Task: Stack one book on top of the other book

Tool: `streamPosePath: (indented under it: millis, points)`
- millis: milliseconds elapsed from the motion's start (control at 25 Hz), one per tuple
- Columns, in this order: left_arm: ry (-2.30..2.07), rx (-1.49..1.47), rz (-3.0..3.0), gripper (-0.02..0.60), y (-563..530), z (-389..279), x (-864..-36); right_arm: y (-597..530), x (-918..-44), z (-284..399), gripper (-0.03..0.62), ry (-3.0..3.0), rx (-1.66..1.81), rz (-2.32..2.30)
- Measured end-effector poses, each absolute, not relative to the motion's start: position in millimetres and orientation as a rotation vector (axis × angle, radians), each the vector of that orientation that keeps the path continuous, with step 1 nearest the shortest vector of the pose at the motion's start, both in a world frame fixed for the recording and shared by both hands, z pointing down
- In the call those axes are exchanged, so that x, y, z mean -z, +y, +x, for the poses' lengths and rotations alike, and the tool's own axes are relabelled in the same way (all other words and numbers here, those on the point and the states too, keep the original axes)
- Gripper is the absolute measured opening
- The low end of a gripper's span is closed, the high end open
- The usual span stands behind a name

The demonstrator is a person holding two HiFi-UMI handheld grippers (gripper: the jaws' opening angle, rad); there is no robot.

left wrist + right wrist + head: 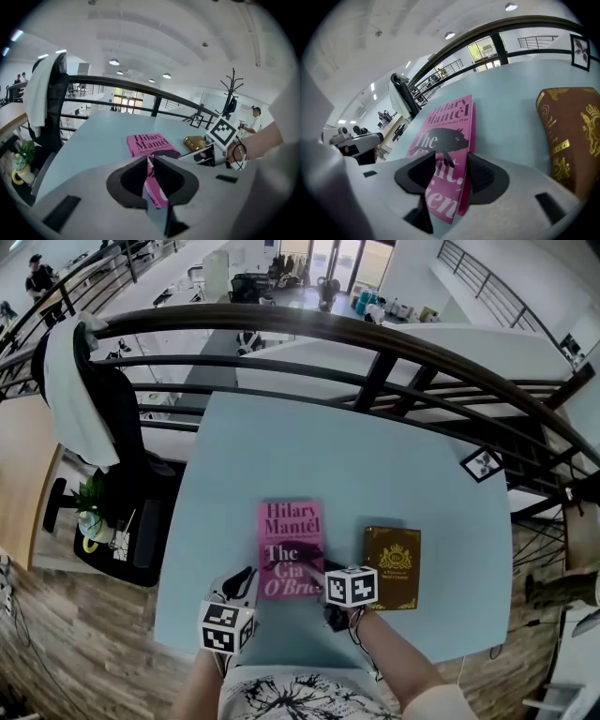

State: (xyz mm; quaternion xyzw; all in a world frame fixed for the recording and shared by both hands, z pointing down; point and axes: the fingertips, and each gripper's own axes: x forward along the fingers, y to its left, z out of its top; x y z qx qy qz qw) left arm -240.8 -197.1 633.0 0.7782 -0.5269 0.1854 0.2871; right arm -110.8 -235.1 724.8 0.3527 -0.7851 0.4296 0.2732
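Observation:
A pink paperback (291,542) lies flat on the pale blue table (394,474), and a brown hardback with gold print (392,566) lies apart to its right. My left gripper (246,579) is at the pink book's near left corner; in the left gripper view its jaws (150,161) are shut with nothing in them, the pink book (147,144) just beyond. My right gripper (302,570) is over the pink book's near right part. In the right gripper view it (451,171) stands open, the pink book's (445,136) right edge between the jaws and the brown book (574,136) to the right.
A black railing (375,348) curves behind the table's far edge, with a small framed picture (482,463) at the far right corner. An office chair draped in a white garment (80,395) and a potted plant (91,502) stand to the left. My forearm (267,140) crosses the left gripper view.

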Motion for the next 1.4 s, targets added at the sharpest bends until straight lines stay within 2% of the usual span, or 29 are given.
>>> streamPosePath:
  millis: [80,120,160,240,520,800,1160,1400]
  points:
    - [-1.342,-0.512,2.006,0.026,-199,-238,-650,-235,-724,-112,0.204,-2.121,-1.172,0.952]
    - [-1.307,-0.519,1.973,0.109,-200,-236,-658,-236,-724,-113,0.204,-2.124,-1.176,0.955]
    - [-1.275,-0.532,1.943,0.166,-200,-234,-666,-236,-723,-114,0.204,-2.128,-1.175,0.957]
    - [-1.234,-0.578,1.892,0.186,-200,-232,-679,-236,-722,-115,0.204,-2.137,-1.173,0.959]
    - [-1.193,-0.621,1.776,0.207,-205,-230,-706,-235,-724,-112,0.206,-2.146,-1.148,0.974]
    - [-1.055,-0.463,1.707,0.209,-205,-209,-722,-234,-722,-111,0.206,-2.148,-1.139,0.979]
    - [-1.087,-0.479,1.68,0.209,-202,-211,-722,-230,-720,-110,0.198,-2.103,-1.163,1.029]
    - [-1.133,-0.404,1.685,0.209,-198,-202,-692,-226,-687,-101,0.196,-2.152,-1.11,1.046]
